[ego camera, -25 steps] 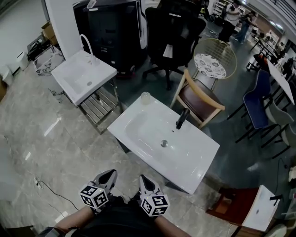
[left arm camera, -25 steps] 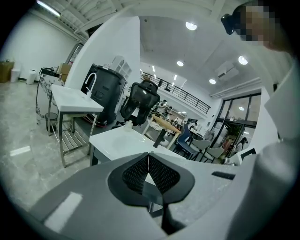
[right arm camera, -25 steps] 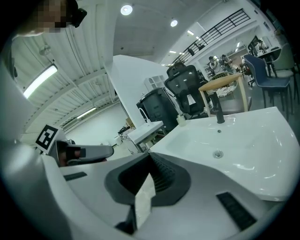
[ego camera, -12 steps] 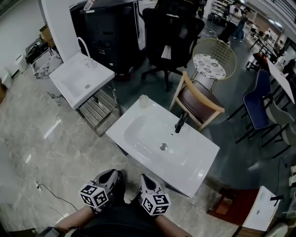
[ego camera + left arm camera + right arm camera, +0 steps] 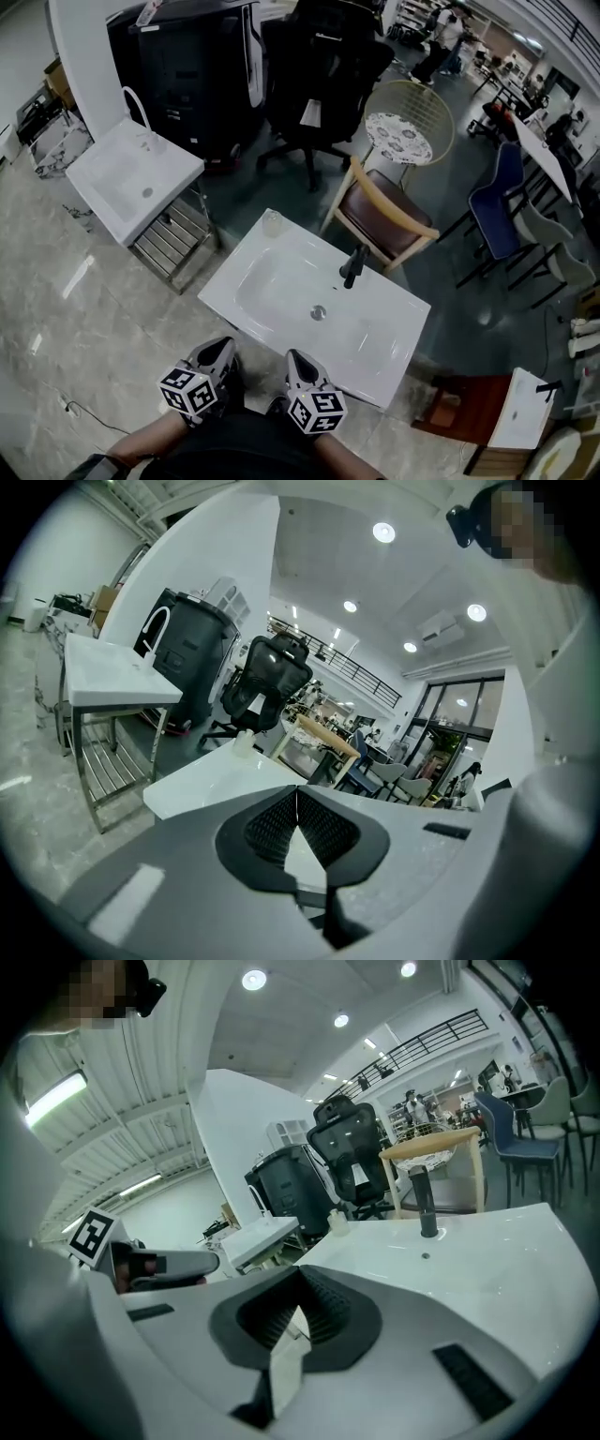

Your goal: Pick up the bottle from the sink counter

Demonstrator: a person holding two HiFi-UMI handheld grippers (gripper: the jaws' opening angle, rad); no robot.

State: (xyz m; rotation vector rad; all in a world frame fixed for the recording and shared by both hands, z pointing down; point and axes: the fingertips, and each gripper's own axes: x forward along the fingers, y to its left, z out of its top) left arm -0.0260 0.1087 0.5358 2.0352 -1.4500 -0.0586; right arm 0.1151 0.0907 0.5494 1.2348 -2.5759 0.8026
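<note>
Left claw (image 5: 297, 803): I am seeing its jaws pressing together on nothing; it is hanging low against my body, short of the desk's near rim.
Right claw (image 5: 298, 1312): its jaws are meeting as well, gripping nothing; it is sitting just beside the left one.
Markings: each claw is carrying a marker cube (image 5: 190, 394) of black-and-white squares; a white tag on the black office chair (image 5: 314, 66) is showing too small for me to read.
Bottle (image 5: 273, 222): it is standing upright on the desk's far left corner, close to the edge and well apart from both claws.
Desk (image 5: 394, 366): white, with the basin taking up its middle around the drain (image 5: 319, 312); a black faucet (image 5: 352, 266) is rising from the far rim.
Edges and room: I am finding open marble floor to the left, between the desk and a second sink (image 5: 122, 183); a wooden chair (image 5: 384, 211) is crowding the far side behind the faucet.
</note>
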